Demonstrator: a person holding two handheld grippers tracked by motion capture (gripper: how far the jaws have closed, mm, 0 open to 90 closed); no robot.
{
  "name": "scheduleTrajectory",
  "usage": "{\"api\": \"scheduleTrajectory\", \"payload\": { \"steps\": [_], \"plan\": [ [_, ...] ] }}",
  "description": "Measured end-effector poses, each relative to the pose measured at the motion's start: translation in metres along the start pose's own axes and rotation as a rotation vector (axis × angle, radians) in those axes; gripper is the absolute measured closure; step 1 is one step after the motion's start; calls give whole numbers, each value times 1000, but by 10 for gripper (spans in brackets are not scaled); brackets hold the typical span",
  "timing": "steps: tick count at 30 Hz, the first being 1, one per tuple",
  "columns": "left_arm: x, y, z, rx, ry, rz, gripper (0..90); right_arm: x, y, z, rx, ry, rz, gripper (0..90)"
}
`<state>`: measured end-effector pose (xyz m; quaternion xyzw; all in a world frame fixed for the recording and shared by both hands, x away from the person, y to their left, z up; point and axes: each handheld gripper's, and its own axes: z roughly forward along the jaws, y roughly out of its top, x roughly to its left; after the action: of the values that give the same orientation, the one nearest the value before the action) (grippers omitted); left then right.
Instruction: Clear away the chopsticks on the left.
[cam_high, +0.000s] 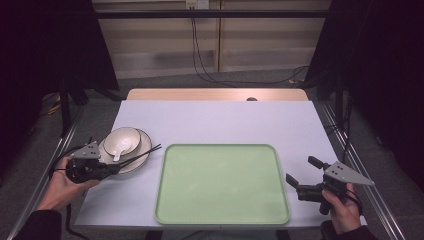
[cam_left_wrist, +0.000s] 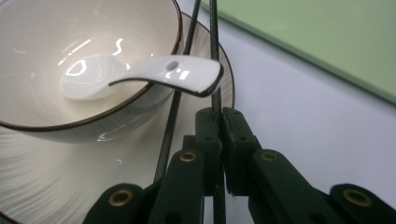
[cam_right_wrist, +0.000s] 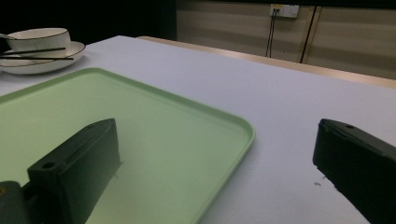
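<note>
From above, I am holding my left gripper (cam_high: 114, 169) at the plate's (cam_high: 145, 146) seven o'clock. Along its jaws, they are clenching one black chopstick (cam_left_wrist: 214, 56); I should be lifting level. My right gripper (cam_right_wrist: 215, 172) is waiting released beside the green tray (cam_right_wrist: 154, 135).

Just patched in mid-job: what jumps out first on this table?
The big green tray lies bare at the table's middle. At its left, a white spoon rests in a bowl on a plate, where the left gripper is shut on one of two black chopsticks. The right gripper hangs open beside the tray.
</note>
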<state>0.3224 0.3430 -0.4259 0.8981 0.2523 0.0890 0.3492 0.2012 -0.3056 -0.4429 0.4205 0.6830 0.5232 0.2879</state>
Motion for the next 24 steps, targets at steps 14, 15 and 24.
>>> {"api": "scheduleTrajectory", "payload": {
  "steps": [14, 15, 24],
  "plan": [
    [-28, 4, -20, -122, 52, -156, 862, 1, 1, -1, -23, -2, -12, 2],
    [-30, 5, -21, -127, 52, -161, 862, 1, 1, -1, -24, -1, -14, 2],
    [-56, 10, -23, -169, 60, -252, 862, 1, 1, -1, -34, 1, -18, 3]
  ]
}}
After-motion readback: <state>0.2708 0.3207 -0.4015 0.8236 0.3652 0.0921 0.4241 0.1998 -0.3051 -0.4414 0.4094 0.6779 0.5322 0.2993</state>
